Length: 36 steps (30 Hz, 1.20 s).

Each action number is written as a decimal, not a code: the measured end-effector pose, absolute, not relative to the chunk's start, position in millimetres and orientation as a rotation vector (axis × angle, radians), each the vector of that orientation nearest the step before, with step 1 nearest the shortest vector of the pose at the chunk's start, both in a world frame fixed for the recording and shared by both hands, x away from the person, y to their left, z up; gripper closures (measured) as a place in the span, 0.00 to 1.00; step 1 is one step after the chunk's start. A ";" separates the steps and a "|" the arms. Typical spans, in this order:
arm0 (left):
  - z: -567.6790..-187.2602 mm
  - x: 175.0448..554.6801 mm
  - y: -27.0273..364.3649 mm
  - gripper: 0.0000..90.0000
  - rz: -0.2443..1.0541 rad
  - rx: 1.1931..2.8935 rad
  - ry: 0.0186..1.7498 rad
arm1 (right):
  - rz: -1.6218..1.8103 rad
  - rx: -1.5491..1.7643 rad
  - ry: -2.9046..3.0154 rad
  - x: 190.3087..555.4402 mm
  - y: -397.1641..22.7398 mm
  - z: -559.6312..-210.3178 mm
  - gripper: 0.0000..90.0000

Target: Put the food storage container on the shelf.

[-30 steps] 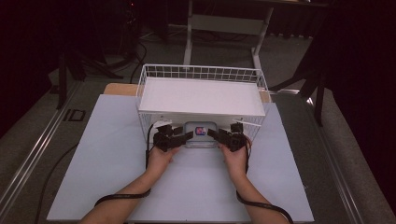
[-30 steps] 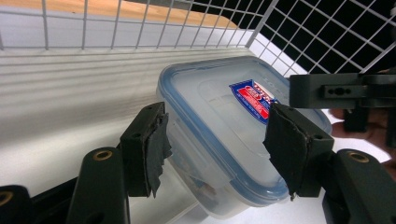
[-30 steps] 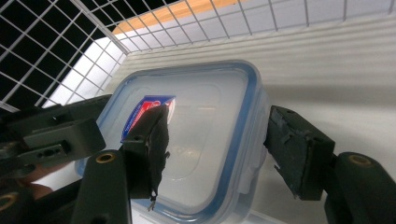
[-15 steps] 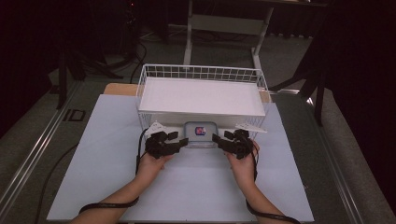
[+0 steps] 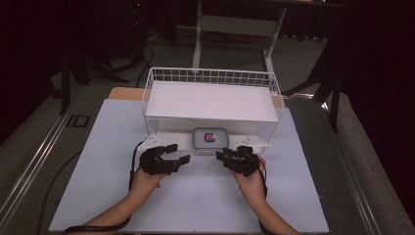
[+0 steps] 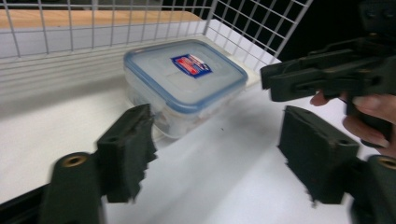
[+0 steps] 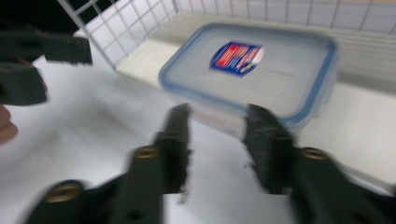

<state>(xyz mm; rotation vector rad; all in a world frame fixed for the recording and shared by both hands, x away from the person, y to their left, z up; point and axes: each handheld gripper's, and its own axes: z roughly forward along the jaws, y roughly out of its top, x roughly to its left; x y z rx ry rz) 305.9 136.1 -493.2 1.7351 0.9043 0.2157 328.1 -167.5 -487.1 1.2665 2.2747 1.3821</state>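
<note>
Sits at the near edge of the wire basket (image 5: 211,77), centred on the white counter (image 5: 205,196), between both hands: a small clear plastic food box (image 5: 209,139) with a blue-rimmed snap lid (image 6: 187,74) and red-blue label. Looks rigid, light, smooth and likely slippery on its flat lid and walls, so best taken across the short sides just under the lid rim. Left gripper (image 5: 172,153), jaws just opening, released and empty; right gripper (image 5: 226,155), jaws just narrowing, empty too, near but clear of the box.
</note>
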 end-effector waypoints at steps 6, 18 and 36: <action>-497.0 292.5 136.9 0.07 0.249 1.727 0.896 | 1.298 1.270 2.367 330.8 -159.3 -499.3 1.00; -512.7 279.8 145.9 0.02 0.294 1.742 0.876 | 1.252 1.241 2.391 344.4 -142.7 -510.5 1.00; -513.5 277.9 153.4 0.02 0.342 1.703 0.863 | 1.200 1.252 2.348 376.6 -121.7 -520.9 1.00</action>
